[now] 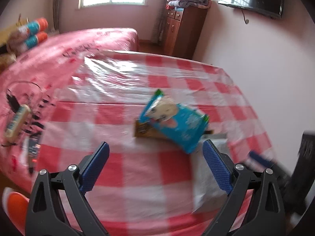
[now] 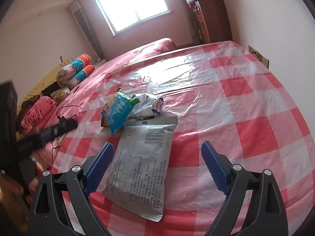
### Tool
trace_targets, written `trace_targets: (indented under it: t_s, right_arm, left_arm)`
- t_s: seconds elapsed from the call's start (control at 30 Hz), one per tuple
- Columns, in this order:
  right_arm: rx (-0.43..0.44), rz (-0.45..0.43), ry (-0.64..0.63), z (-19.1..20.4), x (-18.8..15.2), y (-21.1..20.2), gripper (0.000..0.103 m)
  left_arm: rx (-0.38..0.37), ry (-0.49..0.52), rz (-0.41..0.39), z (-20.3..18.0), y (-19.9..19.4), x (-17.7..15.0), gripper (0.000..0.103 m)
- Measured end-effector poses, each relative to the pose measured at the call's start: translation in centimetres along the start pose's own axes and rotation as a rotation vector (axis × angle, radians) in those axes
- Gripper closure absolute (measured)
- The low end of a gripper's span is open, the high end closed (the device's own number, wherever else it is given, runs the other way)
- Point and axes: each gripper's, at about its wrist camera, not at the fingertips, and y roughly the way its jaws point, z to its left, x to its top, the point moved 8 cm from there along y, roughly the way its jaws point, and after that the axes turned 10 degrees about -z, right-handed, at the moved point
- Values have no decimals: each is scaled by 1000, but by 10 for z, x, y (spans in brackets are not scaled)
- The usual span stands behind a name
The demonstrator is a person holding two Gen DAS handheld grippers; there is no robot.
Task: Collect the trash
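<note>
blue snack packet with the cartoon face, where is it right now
The blue snack packet lies on the red-and-white checked tablecloth, left of centre in the right wrist view, just beyond the large silver wrapper.

Bright window [image 2: 132, 5], pink bed [image 1: 78, 45]

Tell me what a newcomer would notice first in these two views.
A small heap of wrappers lies on the red-and-white checked tablecloth: a blue snack packet leaning on a crumpled white bag, with a large silver pouch flat in front. The open right gripper hangs over the pouch, while the open left gripper points at the blue packet.
</note>
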Motion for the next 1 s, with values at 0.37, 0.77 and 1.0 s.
trace_targets:
  t_s: [0.37, 0.77, 1.0]
  right_arm:
    - [54, 64, -31, 18, -12, 13, 13]
    - [73, 74, -22, 17, -11, 18, 13]
    - [78, 80, -26, 15, -10, 19, 13]
  left_arm:
    - [35, -174, 98, -18, 60, 11, 7]
    - [152, -201, 138, -11, 87, 8, 7]
    - [174, -203, 160, -2, 88, 0, 7]
